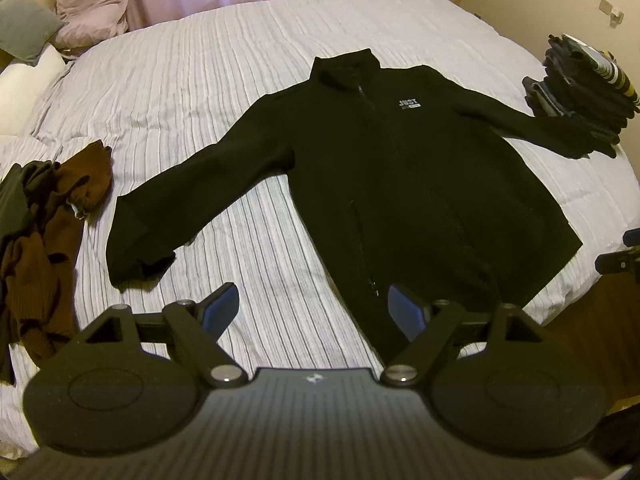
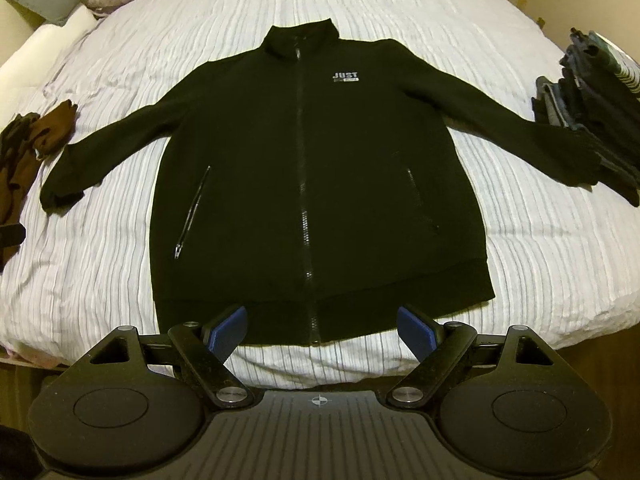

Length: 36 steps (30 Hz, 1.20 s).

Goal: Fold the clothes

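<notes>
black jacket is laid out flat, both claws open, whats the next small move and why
Probably bring the left claw to the near sleeve cuff and fold that sleeve across the chest. The black jacket lies zipped and flat with both sleeves spread wide, and neither the left nor the right claw holds anything.

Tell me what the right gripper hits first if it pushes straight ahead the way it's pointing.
Most likely the bottom hem of the black jacket, lying flat just ahead of the open right gripper; the exact depth is unclear.
</notes>
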Motion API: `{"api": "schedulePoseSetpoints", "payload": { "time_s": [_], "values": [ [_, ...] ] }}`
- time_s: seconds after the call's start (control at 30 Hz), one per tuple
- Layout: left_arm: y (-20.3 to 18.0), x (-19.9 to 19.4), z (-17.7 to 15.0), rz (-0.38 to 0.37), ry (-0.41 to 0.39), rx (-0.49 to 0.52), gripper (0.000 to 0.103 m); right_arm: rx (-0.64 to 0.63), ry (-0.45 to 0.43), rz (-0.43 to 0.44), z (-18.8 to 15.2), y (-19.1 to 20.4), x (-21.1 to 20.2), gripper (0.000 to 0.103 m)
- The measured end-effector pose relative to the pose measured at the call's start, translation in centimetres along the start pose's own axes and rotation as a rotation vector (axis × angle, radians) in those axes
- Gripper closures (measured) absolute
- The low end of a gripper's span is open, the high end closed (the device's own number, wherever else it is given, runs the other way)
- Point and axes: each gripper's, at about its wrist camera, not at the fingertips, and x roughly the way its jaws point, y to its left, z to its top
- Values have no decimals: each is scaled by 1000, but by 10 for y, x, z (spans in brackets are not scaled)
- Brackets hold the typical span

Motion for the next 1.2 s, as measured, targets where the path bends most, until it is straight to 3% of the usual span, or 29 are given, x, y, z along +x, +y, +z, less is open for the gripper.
{"api": "schedulePoseSetpoints", "payload": {
  "time_s": [0.37, 0.63, 0.83, 0.97, 1.2],
  "values": [
    [-20, 1, 20, 59, -11, -31, 24, -65, -13, 63, 27, -26, 19, 18],
    [-17, -8, 21, 165, -32, -95, 24, -251, -112, 185, 52, -27, 32, 18],
    [14, -15, 6, 257, -16, -133, 23, -475, -194, 296, 60, 14, 35, 18],
    [50, -12, -1, 304, 3, -125, 23, -544, -232, 378, 68, 57, 44, 18],
    [136, 16, 4, 293, 20, -80, 23, -614, -248, 504, 90, 161, 83, 19]
  ]
}}
